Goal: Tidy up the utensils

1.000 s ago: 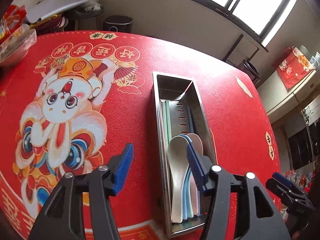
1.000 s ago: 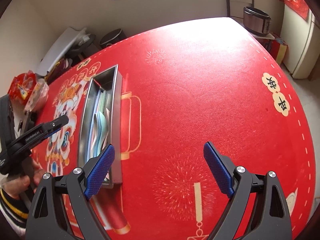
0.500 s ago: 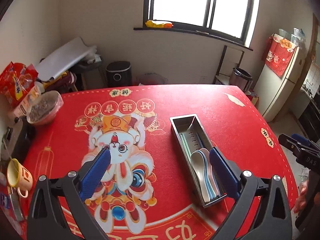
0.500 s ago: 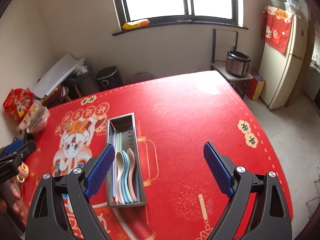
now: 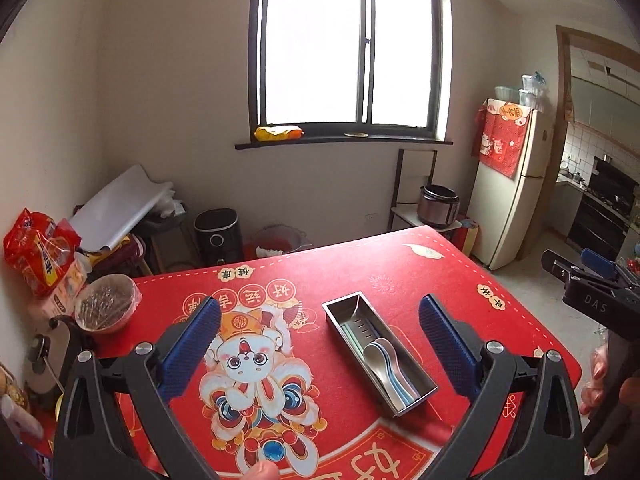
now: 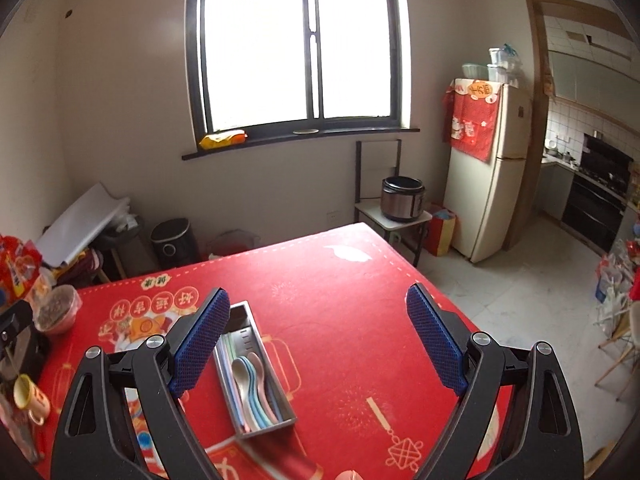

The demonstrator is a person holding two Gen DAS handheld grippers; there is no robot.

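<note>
Both grippers hang high above the red table (image 5: 460, 276), nothing between their blue pads. The left gripper (image 5: 316, 344) is spread wide, and the right gripper (image 6: 318, 340) gapes just as wide. The steel utensil tray (image 5: 340, 316) sits right of center in the left wrist view, lower center-left in the right wrist view, with pastel spoons (image 6: 250, 388) nested together inside at its near end. A covered bowl (image 5: 106, 306) waits at the table's left edge.
</note>
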